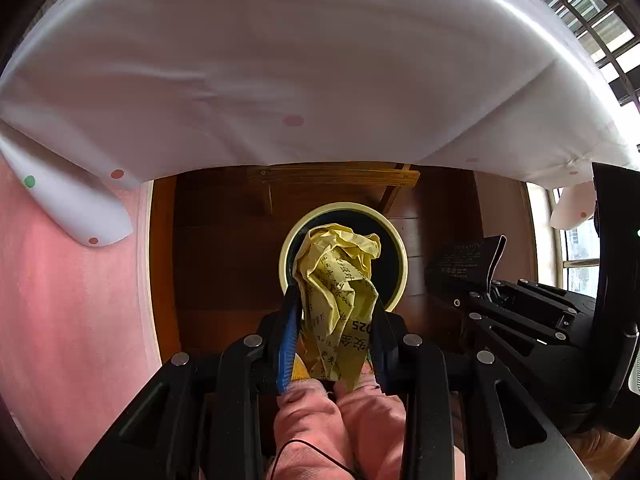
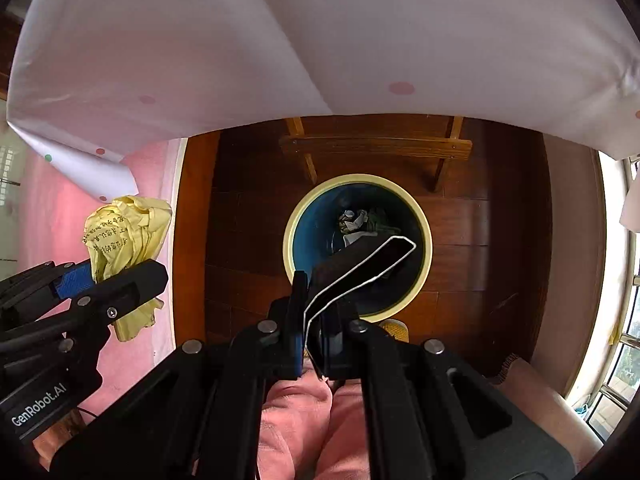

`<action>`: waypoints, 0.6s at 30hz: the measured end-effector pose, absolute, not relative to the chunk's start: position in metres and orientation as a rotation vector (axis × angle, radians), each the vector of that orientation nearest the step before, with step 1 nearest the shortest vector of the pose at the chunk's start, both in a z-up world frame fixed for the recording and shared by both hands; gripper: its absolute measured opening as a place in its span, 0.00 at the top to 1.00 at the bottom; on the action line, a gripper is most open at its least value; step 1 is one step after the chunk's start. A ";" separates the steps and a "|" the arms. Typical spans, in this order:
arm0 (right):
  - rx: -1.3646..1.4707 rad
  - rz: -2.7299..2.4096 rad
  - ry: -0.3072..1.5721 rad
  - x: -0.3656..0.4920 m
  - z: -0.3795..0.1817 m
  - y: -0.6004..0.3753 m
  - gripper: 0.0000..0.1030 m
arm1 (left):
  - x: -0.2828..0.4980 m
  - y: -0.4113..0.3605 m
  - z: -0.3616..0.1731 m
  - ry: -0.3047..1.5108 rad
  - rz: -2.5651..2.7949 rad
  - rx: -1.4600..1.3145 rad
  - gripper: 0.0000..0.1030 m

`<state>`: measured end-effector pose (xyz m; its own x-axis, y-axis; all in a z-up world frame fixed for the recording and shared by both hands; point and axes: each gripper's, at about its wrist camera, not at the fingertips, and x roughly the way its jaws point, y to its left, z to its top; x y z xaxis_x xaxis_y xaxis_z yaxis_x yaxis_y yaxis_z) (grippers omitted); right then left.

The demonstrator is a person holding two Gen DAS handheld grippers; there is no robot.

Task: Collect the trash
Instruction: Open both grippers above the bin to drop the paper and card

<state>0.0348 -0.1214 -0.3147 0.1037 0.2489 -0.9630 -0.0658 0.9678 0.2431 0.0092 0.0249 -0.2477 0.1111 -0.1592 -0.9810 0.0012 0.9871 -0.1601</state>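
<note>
Right wrist view shows scraps already in the bin (image 2: pixel 358 184) below, while my right fingers (image 2: pixel 316 320) pinch a black wrapper (image 2: pixel 360 268) and left fingers (image 1: pixel 334 328) clamp crumpled yellow paper (image 1: pixel 340 280), both poised above it, undropped.

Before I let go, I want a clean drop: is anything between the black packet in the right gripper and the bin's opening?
Nothing shows there in the right wrist view: the black packet hangs directly over the bin, with only trash at the bottom.

Yellow crumpled paper (image 1: pixel 338 300) with black print; cream-rimmed bin (image 2: pixel 357 179), blue inside; white tablecloth (image 1: pixel 280 60) with pink and green dots.
</note>
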 end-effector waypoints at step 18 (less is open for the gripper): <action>0.302 0.129 1.491 0.056 -0.449 -0.153 0.55 | 0.038 0.008 -0.384 1.516 -0.201 -0.122 0.42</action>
<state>0.0557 -0.1531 -0.4486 0.0815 0.2694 -0.9596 0.1002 0.9557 0.2768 0.0381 0.0083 -0.3841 0.0430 -0.2062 -0.9776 0.0553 0.9775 -0.2037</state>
